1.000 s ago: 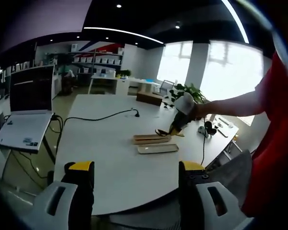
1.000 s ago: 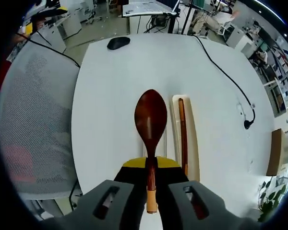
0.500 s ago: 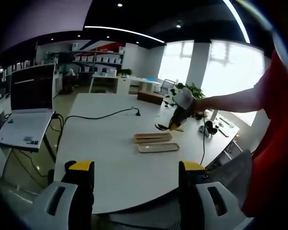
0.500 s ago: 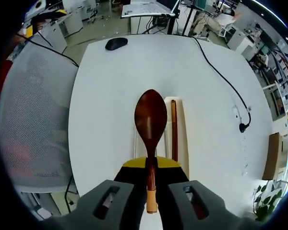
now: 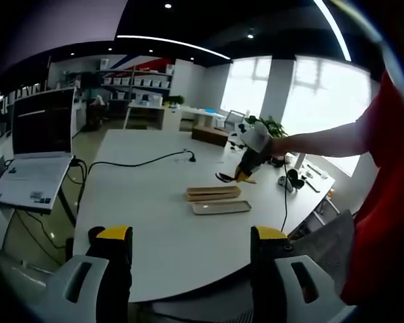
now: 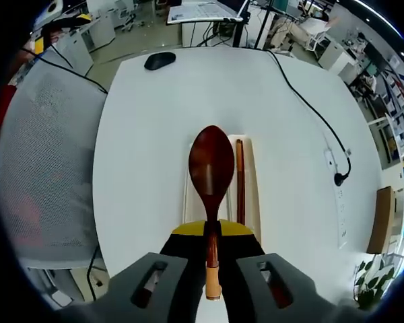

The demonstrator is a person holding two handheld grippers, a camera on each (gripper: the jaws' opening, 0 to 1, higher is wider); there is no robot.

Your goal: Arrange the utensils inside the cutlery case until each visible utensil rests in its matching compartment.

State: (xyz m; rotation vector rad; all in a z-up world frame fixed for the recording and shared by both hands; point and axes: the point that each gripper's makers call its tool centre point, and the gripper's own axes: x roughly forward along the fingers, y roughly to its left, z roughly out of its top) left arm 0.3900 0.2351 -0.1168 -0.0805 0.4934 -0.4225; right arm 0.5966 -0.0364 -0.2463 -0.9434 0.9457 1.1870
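Gripping a dark wooden spoon (image 6: 211,175), the right tongs (image 6: 211,259) are clamped narrow on its slim handle, just above the pale tan handle end that pokes out below the grip; the oval, glossy reddish-brown bowl points forward, away from the tongs. Directly beneath the spoon, ahead of the right tongs, lies the cutlery case (image 6: 251,182), a long, pale cream tray with rounded corners resting flat on the white desk (image 6: 141,155). A dark brown chopstick (image 6: 240,182) lies lengthwise in the case compartment just right of the spoon bowl; the compartment to the left is mostly covered by the spoon, contents not discernible. Farther ahead, a black mouse (image 6: 159,60) sits near the far desk edge, and a black cable (image 6: 310,101) curves off to the right. The left tongs (image 5: 187,252) stand wide apart, yellow-tipped, holding nothing, hovering low over the near desk edge. Well ahead of them the case (image 5: 214,194) appears as a tan box with a flat pale lid (image 5: 221,207) lying just beside it, nearer the tongs; the right tongs (image 5: 239,176) hang above it with the spoon. A grey mesh chair (image 6: 47,161) sits left of the right tongs.
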